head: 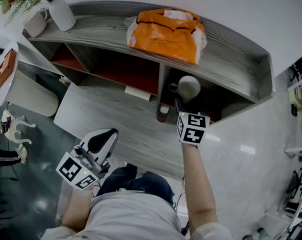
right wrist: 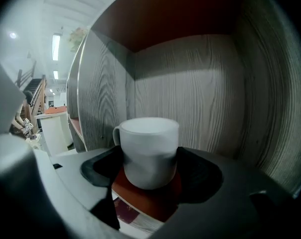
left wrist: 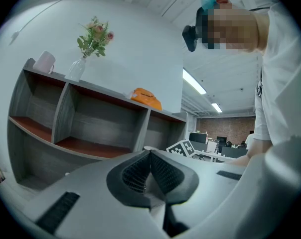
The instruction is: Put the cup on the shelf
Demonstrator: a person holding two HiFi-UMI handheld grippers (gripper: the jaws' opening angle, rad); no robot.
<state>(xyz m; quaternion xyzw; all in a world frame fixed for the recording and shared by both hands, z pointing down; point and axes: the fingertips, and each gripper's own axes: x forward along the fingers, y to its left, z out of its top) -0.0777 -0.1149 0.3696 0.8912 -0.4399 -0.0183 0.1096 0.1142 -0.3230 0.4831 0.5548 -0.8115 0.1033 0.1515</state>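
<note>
A white cup (head: 188, 87) with its handle to the left stands in the right-hand compartment of the grey wooden shelf (head: 231, 49). In the right gripper view the cup (right wrist: 148, 151) rests on the red shelf board (right wrist: 145, 195), close to the back wall. My right gripper (head: 183, 101) reaches into that compartment, and its jaws sit against both sides of the cup (right wrist: 149, 171). My left gripper (head: 103, 139) hangs low by the person's lap, shut with nothing in it (left wrist: 149, 156).
On top of the shelf lie an orange bag (head: 167, 34), a white vase with flowers (head: 61, 14) and a second white mug (head: 36, 23). A small dark jar (head: 163, 111) and a white box (head: 138, 93) sit at the shelf's foot. The left compartments (left wrist: 66, 108) hold nothing.
</note>
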